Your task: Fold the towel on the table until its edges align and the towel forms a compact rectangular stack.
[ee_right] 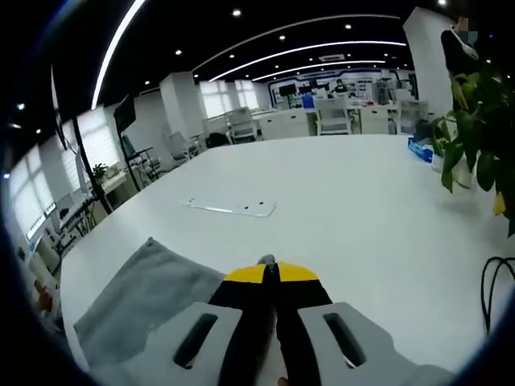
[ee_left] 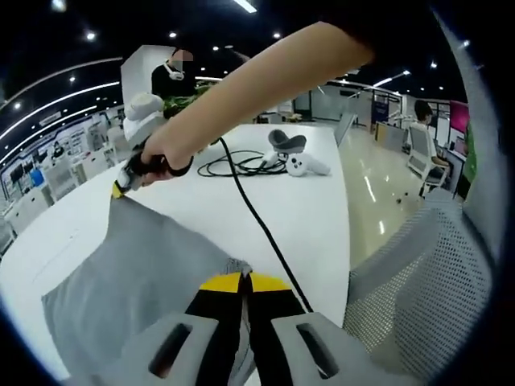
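Note:
A grey towel (ee_left: 137,281) lies on the white table (ee_left: 306,217), pulled taut between two corners. My left gripper (ee_left: 244,281) is shut on the towel's near corner, the yellow-tipped jaws pressed together with cloth bunched between them. The right gripper (ee_left: 121,186), held by a person's hand and bare arm, pinches the far corner just above the table. In the right gripper view, that gripper (ee_right: 269,272) is shut on the grey towel (ee_right: 145,301), which spreads down and to the left over the table (ee_right: 338,201).
A black cable (ee_left: 257,217) runs across the table to a coil beside a white headset and controller (ee_left: 294,157). A grey mesh chair (ee_left: 418,273) stands at the table's edge. A flat clear plate (ee_right: 233,207), a green plant (ee_right: 475,145) and a person stand further off.

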Action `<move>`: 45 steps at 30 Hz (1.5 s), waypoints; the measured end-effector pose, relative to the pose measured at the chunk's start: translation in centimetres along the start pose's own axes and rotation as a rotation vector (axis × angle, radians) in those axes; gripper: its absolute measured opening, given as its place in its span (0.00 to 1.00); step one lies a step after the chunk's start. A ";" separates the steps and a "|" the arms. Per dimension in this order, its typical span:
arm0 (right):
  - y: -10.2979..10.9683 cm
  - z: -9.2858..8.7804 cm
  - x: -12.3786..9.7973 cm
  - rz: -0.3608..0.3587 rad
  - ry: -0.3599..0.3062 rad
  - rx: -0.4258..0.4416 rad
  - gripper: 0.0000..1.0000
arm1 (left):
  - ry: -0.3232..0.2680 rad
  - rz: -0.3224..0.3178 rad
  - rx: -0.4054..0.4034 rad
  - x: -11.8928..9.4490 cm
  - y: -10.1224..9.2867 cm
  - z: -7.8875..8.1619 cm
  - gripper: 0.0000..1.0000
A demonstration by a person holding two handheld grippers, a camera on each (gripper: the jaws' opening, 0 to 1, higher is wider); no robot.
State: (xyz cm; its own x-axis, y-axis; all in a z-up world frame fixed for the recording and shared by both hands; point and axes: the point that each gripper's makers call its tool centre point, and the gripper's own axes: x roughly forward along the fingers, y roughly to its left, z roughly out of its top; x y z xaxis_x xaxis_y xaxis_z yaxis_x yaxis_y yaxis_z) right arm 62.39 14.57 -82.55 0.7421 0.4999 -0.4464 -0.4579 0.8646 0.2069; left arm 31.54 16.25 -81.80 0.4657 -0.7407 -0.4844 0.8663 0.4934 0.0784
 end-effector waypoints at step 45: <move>15.1 6.3 4.2 0.090 -0.031 0.024 0.01 | -0.080 0.219 -0.165 -14.9 5.7 -3.7 0.01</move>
State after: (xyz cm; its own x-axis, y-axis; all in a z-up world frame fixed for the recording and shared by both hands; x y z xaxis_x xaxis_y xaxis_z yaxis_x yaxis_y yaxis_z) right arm 61.64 30.06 -75.77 0.7138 0.5765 -0.3978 -0.5119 0.8170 0.2655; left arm 28.90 31.80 -77.40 0.6573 -0.6383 -0.4007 0.7050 0.7087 0.0273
